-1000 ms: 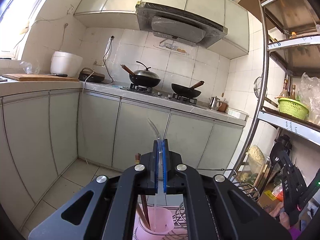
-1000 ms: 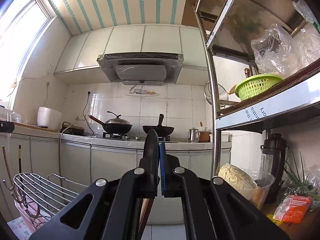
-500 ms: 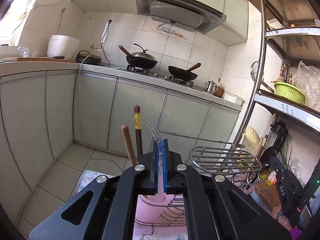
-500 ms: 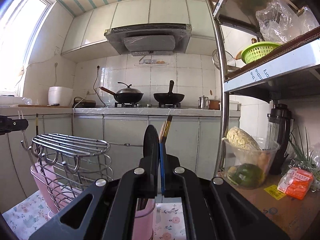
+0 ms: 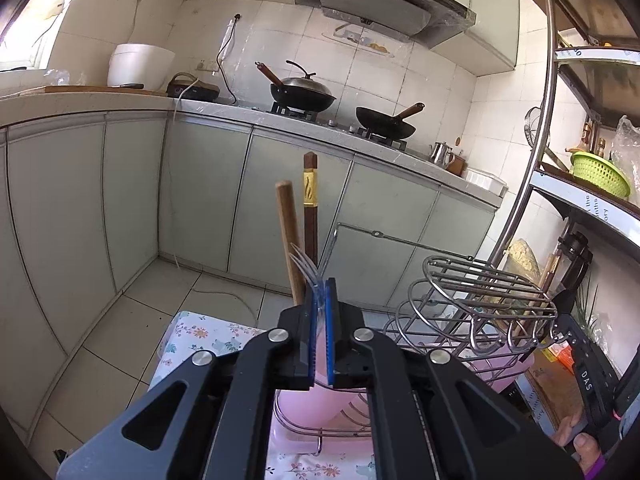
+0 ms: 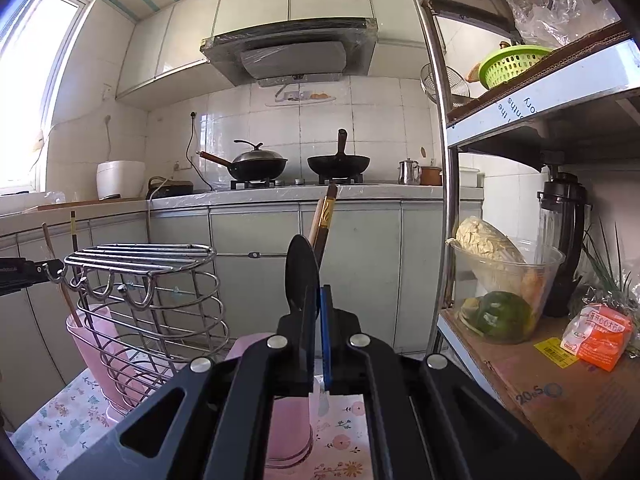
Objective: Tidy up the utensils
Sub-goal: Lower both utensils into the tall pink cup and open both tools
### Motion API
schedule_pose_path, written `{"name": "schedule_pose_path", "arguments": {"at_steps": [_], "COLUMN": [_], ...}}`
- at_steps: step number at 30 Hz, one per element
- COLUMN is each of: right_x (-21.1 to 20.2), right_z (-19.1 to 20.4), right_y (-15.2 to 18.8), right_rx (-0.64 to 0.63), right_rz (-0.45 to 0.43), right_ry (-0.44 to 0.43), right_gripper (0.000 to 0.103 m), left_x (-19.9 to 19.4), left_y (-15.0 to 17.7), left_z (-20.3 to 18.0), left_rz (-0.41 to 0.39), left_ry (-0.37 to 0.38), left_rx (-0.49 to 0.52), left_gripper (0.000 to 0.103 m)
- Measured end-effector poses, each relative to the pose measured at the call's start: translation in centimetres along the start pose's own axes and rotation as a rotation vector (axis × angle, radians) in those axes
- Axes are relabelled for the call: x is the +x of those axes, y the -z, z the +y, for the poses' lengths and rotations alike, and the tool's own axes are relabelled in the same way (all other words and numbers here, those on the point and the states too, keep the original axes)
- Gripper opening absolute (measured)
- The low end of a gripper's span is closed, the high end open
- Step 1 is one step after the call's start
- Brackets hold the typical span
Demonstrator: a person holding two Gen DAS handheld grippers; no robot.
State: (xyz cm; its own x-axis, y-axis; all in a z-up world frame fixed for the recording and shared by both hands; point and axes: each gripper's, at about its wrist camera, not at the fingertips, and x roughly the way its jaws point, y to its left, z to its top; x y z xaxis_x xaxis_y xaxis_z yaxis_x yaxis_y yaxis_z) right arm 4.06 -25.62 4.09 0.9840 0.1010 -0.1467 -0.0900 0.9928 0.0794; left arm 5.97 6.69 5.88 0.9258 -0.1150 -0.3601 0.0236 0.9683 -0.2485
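My left gripper (image 5: 319, 292) is shut on a clear plastic fork (image 5: 307, 267) whose tines stick up past the pads. It hangs over a pink cup (image 5: 304, 402) holding a wooden stick (image 5: 289, 236) and a dark chopstick (image 5: 310, 204). My right gripper (image 6: 316, 296) is shut on a black spoon (image 6: 302, 276), bowl upward, above a second pink cup (image 6: 288, 420) with chopsticks (image 6: 325, 220) in it. The wire rack (image 6: 140, 280) stands to its left, around the first pink cup (image 6: 96, 344).
Both cups and the wire rack (image 5: 488, 292) stand on a floral cloth (image 5: 200, 340). A metal shelf unit (image 6: 452, 200) on the right carries a bowl of vegetables (image 6: 500, 292), a dark blender jug (image 6: 564, 240) and an orange packet (image 6: 600, 336). Kitchen cabinets and a stove with woks lie behind.
Both grippers have come down and tipped forward, each still holding its utensil. The rack, the pink cups and the chopsticks have risen into both views.
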Motion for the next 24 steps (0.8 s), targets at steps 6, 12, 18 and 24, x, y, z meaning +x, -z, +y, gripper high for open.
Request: {"name": "schedule_pose_path", "arguments": {"at_steps": [6,12,18,24], "right_x": [0.1,-0.5,-1.2,-2.1], "right_z": [0.1,0.1,0.1,0.6], "right_y": [0.2,0.3,0.7,1.5], "right_rx": [0.02,0.02,0.028,0.051], "right_rz": [0.041,0.049,0.08,0.139], "right_ry": [-0.015,-0.016,-0.034,-0.086], "right_gripper": [0.014,0.022,0.022,0.022], "left_x": [0.1,0.1,-0.5,-1.6], "left_y": [0.5,1.0,1.1,1.8], "left_z": [-0.3,0.1,0.3,0.2], "left_rz": [0.017,0.042,0.058,0.088], "left_ry": [-0.026,-0.039,-0.029,-0.022], "left_rx": [0.019,-0.008,-0.023,-0.017], "left_gripper": [0.004,0.025,0.028,0.028]}}
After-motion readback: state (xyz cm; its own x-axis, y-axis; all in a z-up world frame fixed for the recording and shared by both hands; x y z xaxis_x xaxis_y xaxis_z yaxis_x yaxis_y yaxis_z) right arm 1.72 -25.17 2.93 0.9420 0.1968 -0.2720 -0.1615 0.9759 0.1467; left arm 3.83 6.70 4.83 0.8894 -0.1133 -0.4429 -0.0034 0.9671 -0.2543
